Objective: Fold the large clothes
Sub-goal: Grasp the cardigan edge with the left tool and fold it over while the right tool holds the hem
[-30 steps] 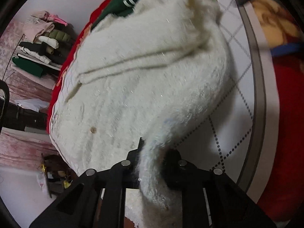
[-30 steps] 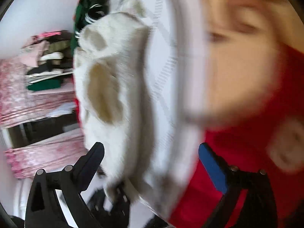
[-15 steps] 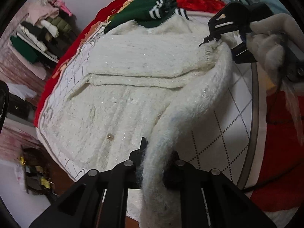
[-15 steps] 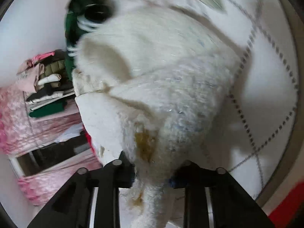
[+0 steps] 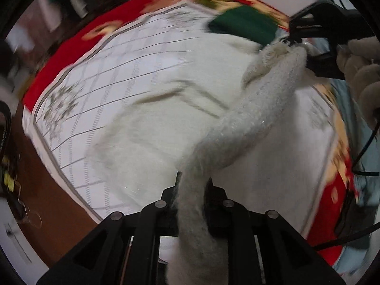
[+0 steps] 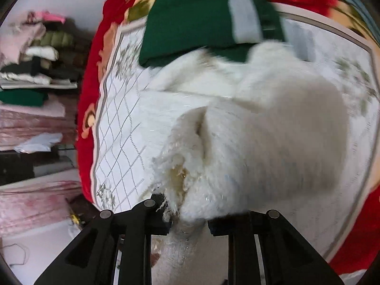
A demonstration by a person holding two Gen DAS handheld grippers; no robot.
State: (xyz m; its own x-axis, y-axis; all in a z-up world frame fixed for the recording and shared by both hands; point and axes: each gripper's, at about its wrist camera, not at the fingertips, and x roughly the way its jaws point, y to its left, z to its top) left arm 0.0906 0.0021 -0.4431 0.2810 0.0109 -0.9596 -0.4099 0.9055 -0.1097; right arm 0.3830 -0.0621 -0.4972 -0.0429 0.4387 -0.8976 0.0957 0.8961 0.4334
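Observation:
A white fluffy sweater [image 5: 152,133] lies on a white quilted mat [image 5: 99,76] on a bed. My left gripper [image 5: 192,190] is shut on one edge of the sweater, which stretches up and right as a taut band [image 5: 256,118] to my right gripper [image 5: 299,45], also shut on it. In the right wrist view the sweater [image 6: 261,128] bunches over my right gripper [image 6: 187,216], shut on its frayed edge. The view is motion-blurred.
A folded green garment [image 6: 194,16] lies at the far end of the mat, touching the sweater. A red patterned blanket [image 6: 90,99] lies under the mat. Stacked folded clothes [image 6: 35,64] sit on shelves at left. Cables [image 5: 365,156] hang at right.
Both grippers have lifted and carried the held sweater edge across over the sweater's body. The right gripper shut on the sweater about half a second ago and still holds it.

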